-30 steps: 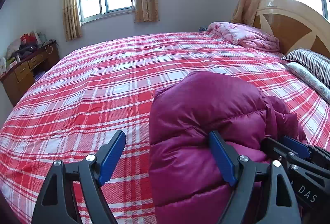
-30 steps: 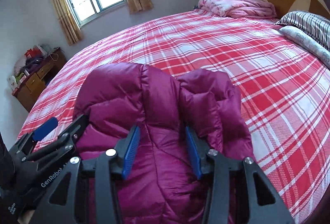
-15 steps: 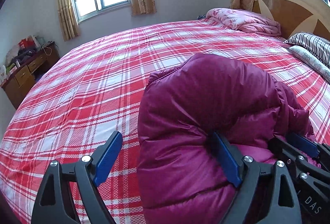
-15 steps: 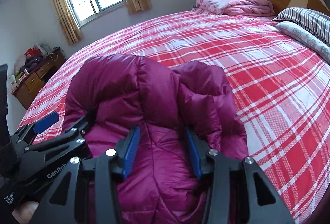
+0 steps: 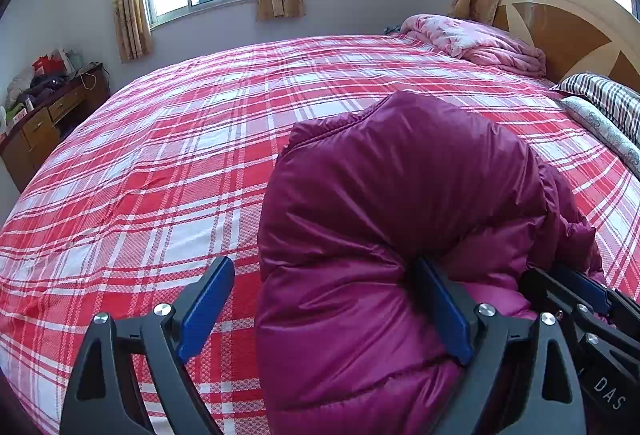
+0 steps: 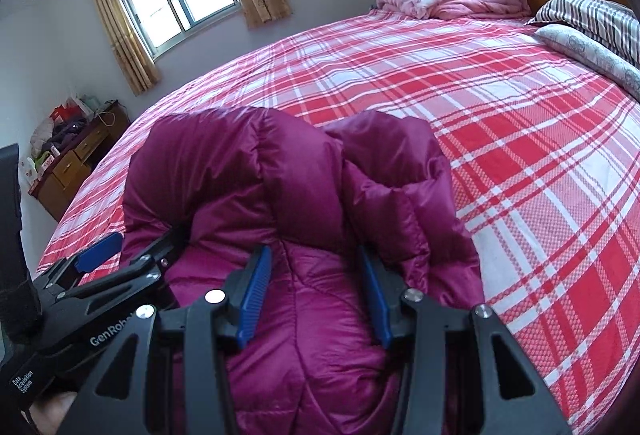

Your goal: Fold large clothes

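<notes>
Purple puffer jacket (image 5: pixel 400 219) lies bunched on the red plaid bed (image 5: pixel 160 163), close to its near edge. Left gripper (image 5: pixel 324 307) has just been opening, its jaws wide apart, one pad against the padding. Right gripper (image 6: pixel 316 291) stands half apart with jacket fabric between its pads, and I cannot tell if they press it.

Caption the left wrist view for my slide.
Open left tool straddling the folded magenta puffer jacket on the red plaid bedspread.

jacket's near end (image 6: pixel 320 375) cut off by the frame bottom, dresser clutter (image 5: pixel 44 75) too small to tell, headboard (image 5: pixel 568 31) partly cropped
</notes>
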`<action>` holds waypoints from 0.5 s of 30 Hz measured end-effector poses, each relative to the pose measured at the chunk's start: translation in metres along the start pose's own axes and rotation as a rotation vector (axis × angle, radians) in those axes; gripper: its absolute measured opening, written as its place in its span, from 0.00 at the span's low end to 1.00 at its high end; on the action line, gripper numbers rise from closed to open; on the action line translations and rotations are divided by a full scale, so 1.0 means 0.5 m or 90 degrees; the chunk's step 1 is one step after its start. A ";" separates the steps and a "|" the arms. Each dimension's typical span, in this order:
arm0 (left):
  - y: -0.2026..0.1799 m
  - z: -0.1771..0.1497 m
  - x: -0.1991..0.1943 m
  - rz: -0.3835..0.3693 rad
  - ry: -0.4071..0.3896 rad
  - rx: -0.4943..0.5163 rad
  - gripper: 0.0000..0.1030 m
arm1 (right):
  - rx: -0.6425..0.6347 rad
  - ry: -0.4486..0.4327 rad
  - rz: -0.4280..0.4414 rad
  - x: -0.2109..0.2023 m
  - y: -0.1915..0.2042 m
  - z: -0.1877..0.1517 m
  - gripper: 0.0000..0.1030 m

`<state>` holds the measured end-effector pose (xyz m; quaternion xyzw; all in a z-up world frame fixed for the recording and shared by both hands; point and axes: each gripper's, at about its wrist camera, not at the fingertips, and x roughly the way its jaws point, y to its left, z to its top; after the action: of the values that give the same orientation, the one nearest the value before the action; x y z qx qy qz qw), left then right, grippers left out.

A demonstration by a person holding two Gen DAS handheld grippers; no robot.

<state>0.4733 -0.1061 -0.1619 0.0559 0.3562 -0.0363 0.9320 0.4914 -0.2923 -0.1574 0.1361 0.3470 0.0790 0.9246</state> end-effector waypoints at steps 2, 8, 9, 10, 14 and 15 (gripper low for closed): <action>0.000 0.000 0.001 0.000 0.001 -0.001 0.89 | -0.001 0.002 -0.002 0.003 0.000 0.002 0.46; 0.003 -0.001 0.007 -0.004 0.007 -0.004 0.90 | -0.006 0.009 -0.009 0.008 0.001 0.001 0.46; 0.003 -0.001 0.008 -0.004 0.008 -0.004 0.90 | -0.006 0.009 -0.009 0.008 0.003 0.000 0.46; 0.003 -0.002 0.009 -0.005 0.010 -0.005 0.91 | -0.006 0.010 -0.010 0.008 0.003 0.001 0.46; 0.002 -0.002 0.012 -0.007 0.014 -0.005 0.91 | -0.009 0.015 -0.015 0.011 0.005 0.001 0.46; 0.002 -0.002 0.013 -0.007 0.016 -0.005 0.91 | -0.010 0.016 -0.017 0.011 0.006 0.000 0.46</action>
<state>0.4776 -0.1051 -0.1667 0.0508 0.3682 -0.0390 0.9275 0.4955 -0.2879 -0.1598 0.1233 0.3597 0.0711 0.9221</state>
